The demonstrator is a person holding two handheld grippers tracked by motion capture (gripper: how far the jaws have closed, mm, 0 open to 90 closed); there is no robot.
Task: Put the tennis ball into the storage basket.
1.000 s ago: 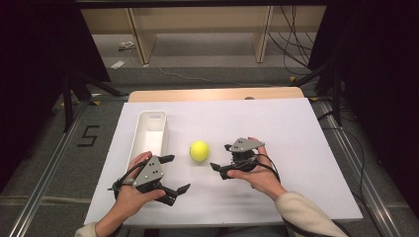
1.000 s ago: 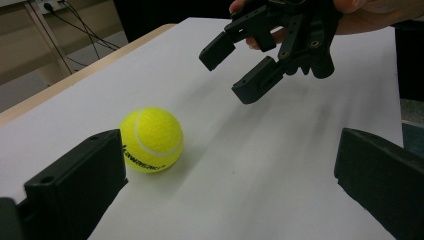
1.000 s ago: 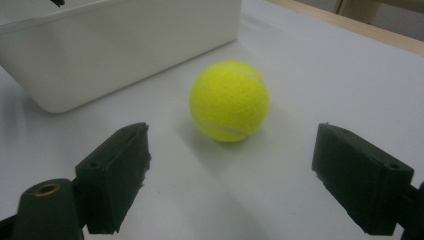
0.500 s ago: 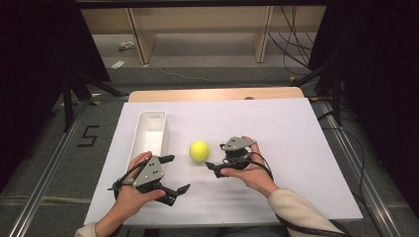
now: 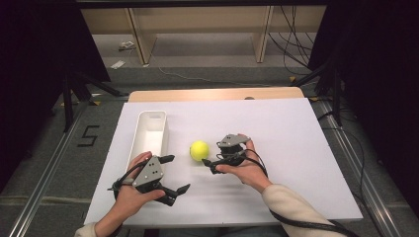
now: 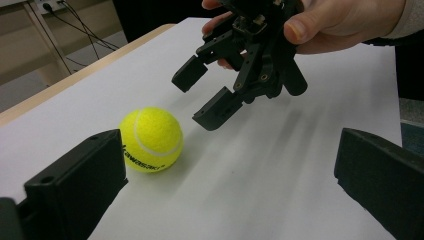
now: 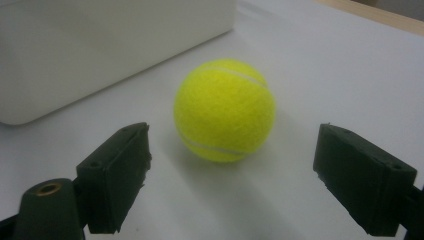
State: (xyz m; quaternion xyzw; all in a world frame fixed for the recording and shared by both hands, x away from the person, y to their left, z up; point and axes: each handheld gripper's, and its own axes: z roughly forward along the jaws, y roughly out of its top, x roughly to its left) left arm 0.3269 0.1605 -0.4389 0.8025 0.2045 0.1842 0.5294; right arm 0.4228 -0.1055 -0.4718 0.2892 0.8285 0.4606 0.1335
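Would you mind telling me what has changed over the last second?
The right gripper has moved left across the table toward the ball, open, with nothing grasped yet. The ball, the white bin and the open left gripper have stayed where they were.

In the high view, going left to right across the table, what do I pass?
White bin → left gripper → tennis ball → right gripper, open and pointing at the ball.
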